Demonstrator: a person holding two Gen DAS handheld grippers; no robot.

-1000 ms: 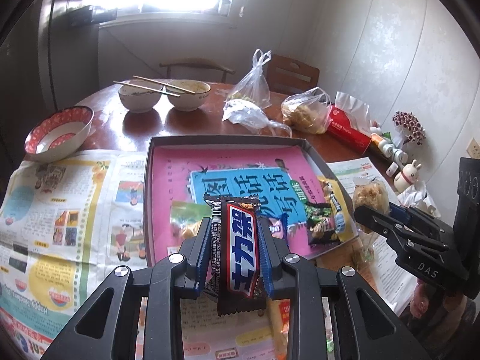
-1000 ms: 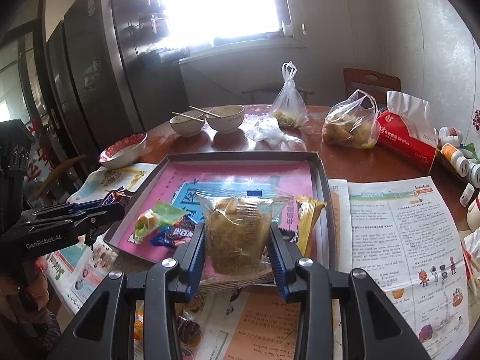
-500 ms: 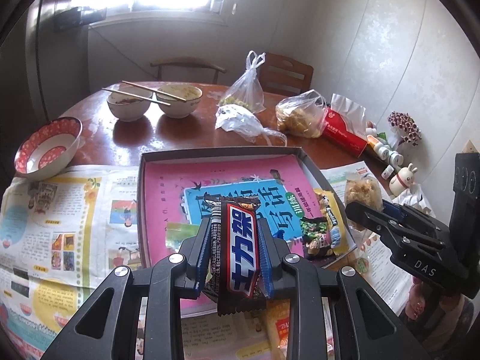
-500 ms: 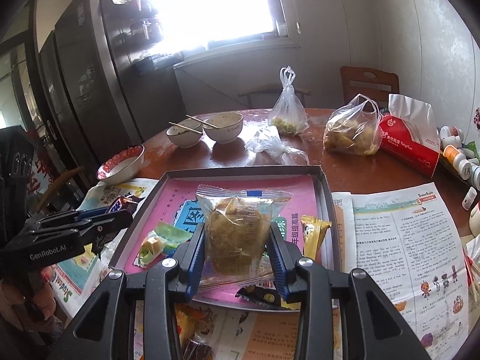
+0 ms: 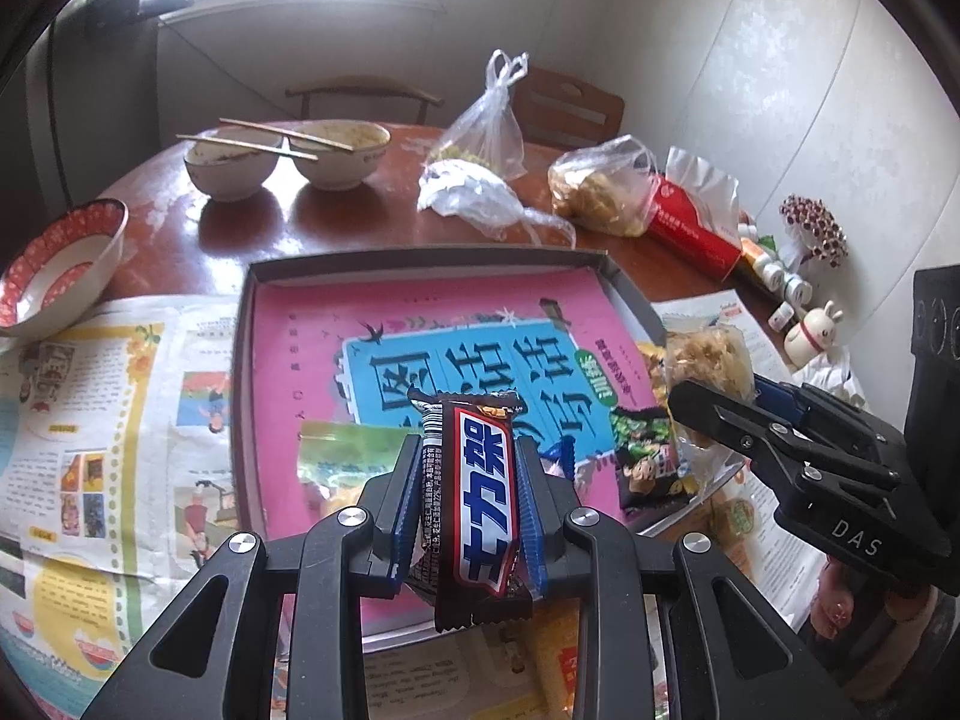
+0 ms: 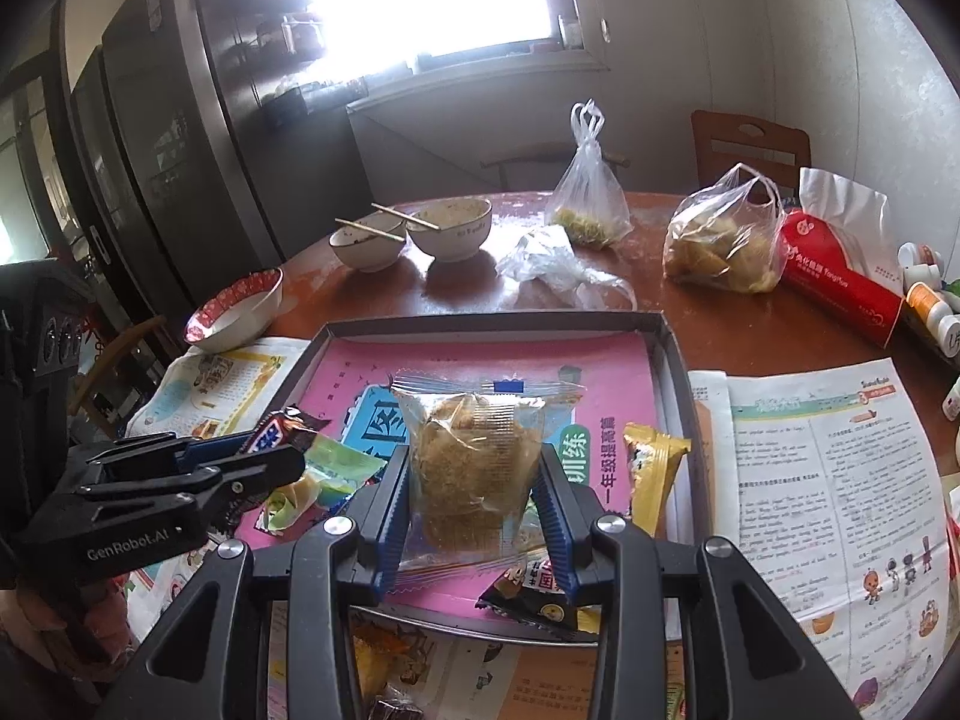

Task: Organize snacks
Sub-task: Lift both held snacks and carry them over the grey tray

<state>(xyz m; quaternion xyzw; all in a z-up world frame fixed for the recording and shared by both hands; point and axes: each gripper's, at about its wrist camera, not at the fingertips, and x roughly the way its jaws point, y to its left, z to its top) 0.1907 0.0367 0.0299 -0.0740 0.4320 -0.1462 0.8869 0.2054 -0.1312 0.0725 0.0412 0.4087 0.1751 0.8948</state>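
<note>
My left gripper [image 5: 471, 456] is shut on a brown chocolate bar [image 5: 477, 498] with a red and blue label, held upright over the near edge of the grey tray [image 5: 420, 255]. My right gripper [image 6: 474, 468] is shut on a clear packet of golden shredded snack [image 6: 474, 468], also above the tray's [image 6: 498, 319] near part. Each gripper shows in the other's view: the right gripper [image 5: 714, 402] and the left gripper [image 6: 270, 453]. A pink and blue book lines the tray. On it lie a green candy wrapper [image 5: 342, 450], a dark green packet [image 5: 645, 450] and a yellow packet [image 6: 651, 468].
Newspapers [image 5: 90, 420] cover the round wooden table on both sides of the tray. Behind the tray stand two bowls with chopsticks [image 5: 282, 159], a red-rimmed bowl [image 5: 60, 264], plastic bags [image 5: 600, 189], a red tissue pack [image 6: 840, 276] and small bottles [image 5: 780, 282]. More wrappers [image 6: 384, 666] lie before the tray.
Both grippers have moved forward over the tray with their snacks still clamped. The tray and table now look closer and lower in both views.
</note>
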